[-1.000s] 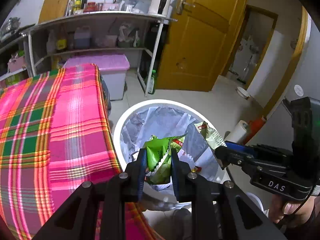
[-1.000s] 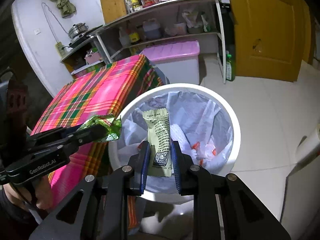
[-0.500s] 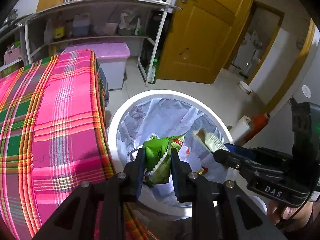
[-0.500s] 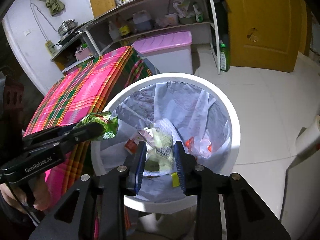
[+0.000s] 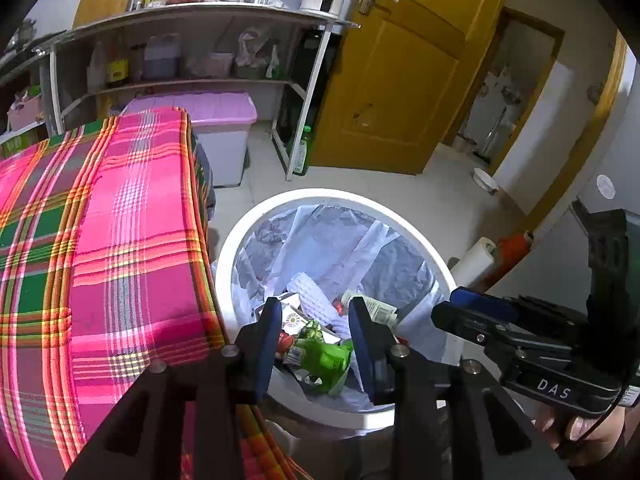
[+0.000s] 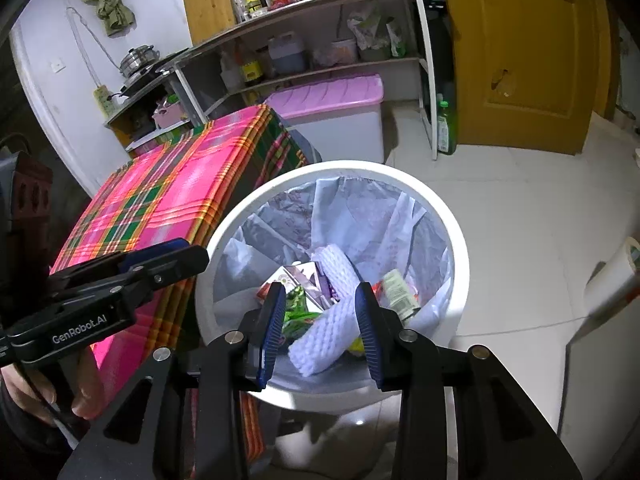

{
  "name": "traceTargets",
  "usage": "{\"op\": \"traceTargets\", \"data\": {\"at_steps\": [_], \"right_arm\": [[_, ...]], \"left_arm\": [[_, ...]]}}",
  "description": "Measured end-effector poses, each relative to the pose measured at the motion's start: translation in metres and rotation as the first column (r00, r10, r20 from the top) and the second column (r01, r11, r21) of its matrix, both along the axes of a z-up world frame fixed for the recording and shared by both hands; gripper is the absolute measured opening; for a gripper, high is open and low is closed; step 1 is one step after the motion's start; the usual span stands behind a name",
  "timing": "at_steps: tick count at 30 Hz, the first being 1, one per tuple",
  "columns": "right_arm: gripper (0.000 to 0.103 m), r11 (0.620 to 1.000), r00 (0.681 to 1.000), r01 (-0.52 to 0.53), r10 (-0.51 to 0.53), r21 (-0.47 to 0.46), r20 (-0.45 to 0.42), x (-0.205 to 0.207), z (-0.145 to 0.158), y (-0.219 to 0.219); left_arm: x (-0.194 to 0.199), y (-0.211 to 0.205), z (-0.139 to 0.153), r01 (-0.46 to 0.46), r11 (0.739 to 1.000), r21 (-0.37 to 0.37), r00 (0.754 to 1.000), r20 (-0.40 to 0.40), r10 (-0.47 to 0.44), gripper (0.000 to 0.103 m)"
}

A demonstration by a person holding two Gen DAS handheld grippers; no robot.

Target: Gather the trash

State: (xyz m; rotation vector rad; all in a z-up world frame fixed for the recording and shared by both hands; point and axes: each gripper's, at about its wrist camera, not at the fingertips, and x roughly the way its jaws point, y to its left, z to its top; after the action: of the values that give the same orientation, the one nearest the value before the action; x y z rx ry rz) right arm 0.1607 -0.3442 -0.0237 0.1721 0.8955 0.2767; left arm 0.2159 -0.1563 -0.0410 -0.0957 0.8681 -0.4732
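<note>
Two grippers open over our round white bin — left gripper dropped its crinkly green wrapper at 6 o'clock, right gripper its tan packet at 3 o'clock. Both pieces are binned — we need more trash.

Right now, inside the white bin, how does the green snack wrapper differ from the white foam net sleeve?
The green snack wrapper is glossy, printed and crumpled flat; the white foam net sleeve is matte, plain and keeps a thick tube shape. The wrapper looks smaller, the sleeve longer and bulkier. The wrapper lies low among other scraps, while the sleeve lies on top, slanting across the pile. Both rest loose in the lined white bin, held by no fingers.
</note>
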Motion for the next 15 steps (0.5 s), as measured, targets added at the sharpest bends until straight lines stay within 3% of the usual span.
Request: {"op": "traceTargets", "data": {"at_steps": [15], "right_arm": [[0.039, 0.999, 0.995, -0.028, 0.030, -0.016, 0.099, -0.051, 0.037, 0.021]], "left_arm": [[-0.060, 0.013, 0.031, -0.014, 1.000, 0.010, 0.995, 0.102, 0.013, 0.035]]}}
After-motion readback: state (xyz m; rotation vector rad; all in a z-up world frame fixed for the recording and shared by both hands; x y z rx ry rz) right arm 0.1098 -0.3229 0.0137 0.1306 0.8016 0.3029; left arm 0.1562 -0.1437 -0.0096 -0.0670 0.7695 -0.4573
